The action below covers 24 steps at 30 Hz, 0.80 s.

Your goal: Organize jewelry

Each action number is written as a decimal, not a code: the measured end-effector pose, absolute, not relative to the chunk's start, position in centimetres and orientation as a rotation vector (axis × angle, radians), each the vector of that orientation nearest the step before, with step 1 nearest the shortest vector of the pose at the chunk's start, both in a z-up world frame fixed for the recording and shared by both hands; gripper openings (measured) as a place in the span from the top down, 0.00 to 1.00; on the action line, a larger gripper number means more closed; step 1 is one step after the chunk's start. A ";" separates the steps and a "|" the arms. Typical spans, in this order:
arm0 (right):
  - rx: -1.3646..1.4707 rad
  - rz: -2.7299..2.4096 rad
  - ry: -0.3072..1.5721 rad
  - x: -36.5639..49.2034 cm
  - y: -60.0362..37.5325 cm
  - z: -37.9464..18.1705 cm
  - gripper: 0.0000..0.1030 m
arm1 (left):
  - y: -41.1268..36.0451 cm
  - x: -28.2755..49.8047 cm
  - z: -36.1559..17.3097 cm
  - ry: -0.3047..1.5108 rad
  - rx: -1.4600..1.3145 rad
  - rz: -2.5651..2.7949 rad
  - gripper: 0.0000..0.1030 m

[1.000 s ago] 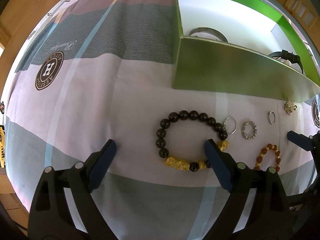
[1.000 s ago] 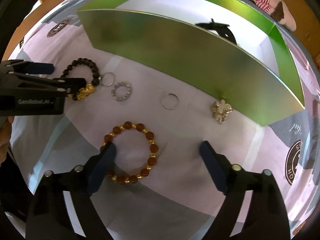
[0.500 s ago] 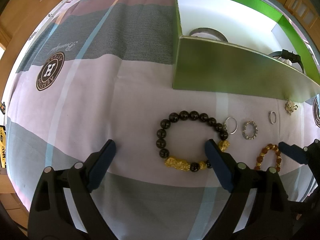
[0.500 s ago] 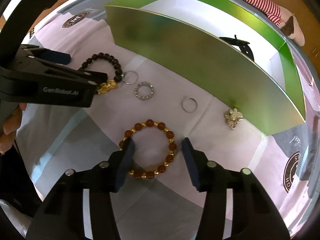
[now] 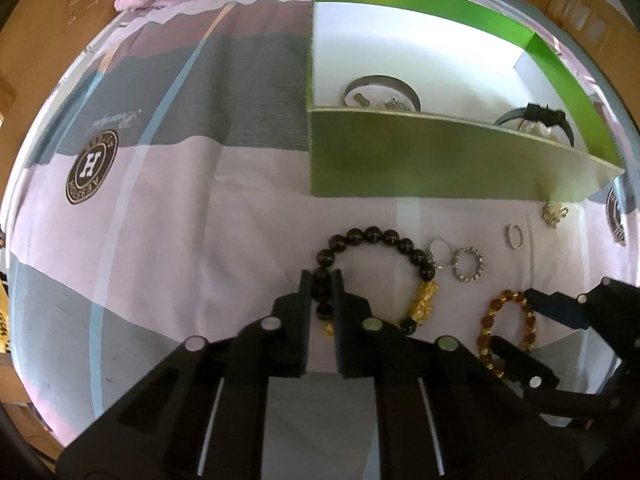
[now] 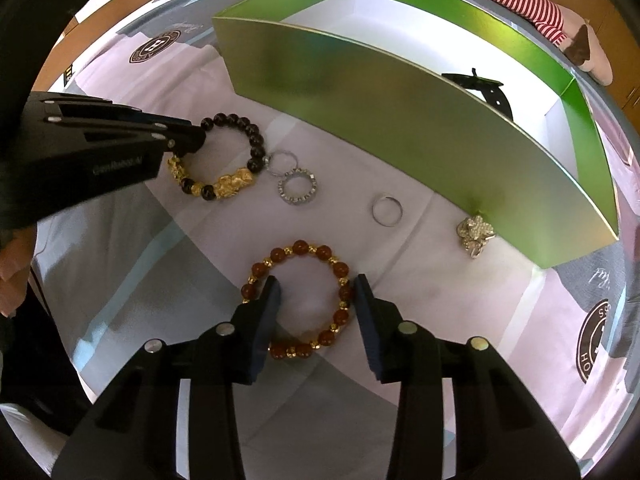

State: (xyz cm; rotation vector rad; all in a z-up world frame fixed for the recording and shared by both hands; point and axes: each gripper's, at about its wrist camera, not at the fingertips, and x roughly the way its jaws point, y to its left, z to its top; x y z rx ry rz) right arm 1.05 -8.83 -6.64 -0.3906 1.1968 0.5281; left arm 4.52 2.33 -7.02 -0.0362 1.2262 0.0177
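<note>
Down low over the bedspread [image 5: 168,208], the left gripper [image 5: 321,280] reaches in from the near edge with its jaws pinched on the near-left side of the black bead bracelet [image 5: 376,236], a couple of dark beads caught between the pads; the rest of that bracelet, with its gold charms, lies flat on the cloth. From the right wrist view the same tool comes in from the left, level with the sheet, its tip at the bracelet's edge, and part of a hand [image 6: 14,264] shows at the frame's left. The right gripper [image 6: 316,284] is tipped down over the amber bead bracelet [image 6: 298,300], jaws partly apart: one finger sits inside the loop by its left side, the other just outside its right side, so the bracelet is straddled, not clamped. Between the two bracelets and the green box [image 6: 400,128] lie a thin ring [image 6: 282,160], a studded ring [image 6: 297,187], a plain band [image 6: 386,210] and a flower-shaped charm [image 6: 475,235], the last just beside the box wall. Inside the box are a metal bangle [image 5: 380,90] and a black strap [image 5: 540,116].
</note>
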 end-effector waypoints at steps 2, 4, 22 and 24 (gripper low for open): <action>-0.387 0.528 1.197 1.0 -8.8 -6.7 0.61 | 3.3 4.8 -6.7 1.236 -0.081 -0.002 0.91; -0.381 0.528 1.200 1.1 -8.9 -6.6 0.61 | 3.9 4.7 -5.9 1.236 -0.135 -0.021 0.91; -0.356 0.516 1.205 1.1 -9.0 -6.8 0.61 | 7.7 5.3 -5.7 1.271 -0.238 -0.017 0.91; -0.340 0.514 1.211 1.3 -9.2 -6.8 0.61 | 7.4 5.4 -6.4 1.292 -0.229 -0.023 0.91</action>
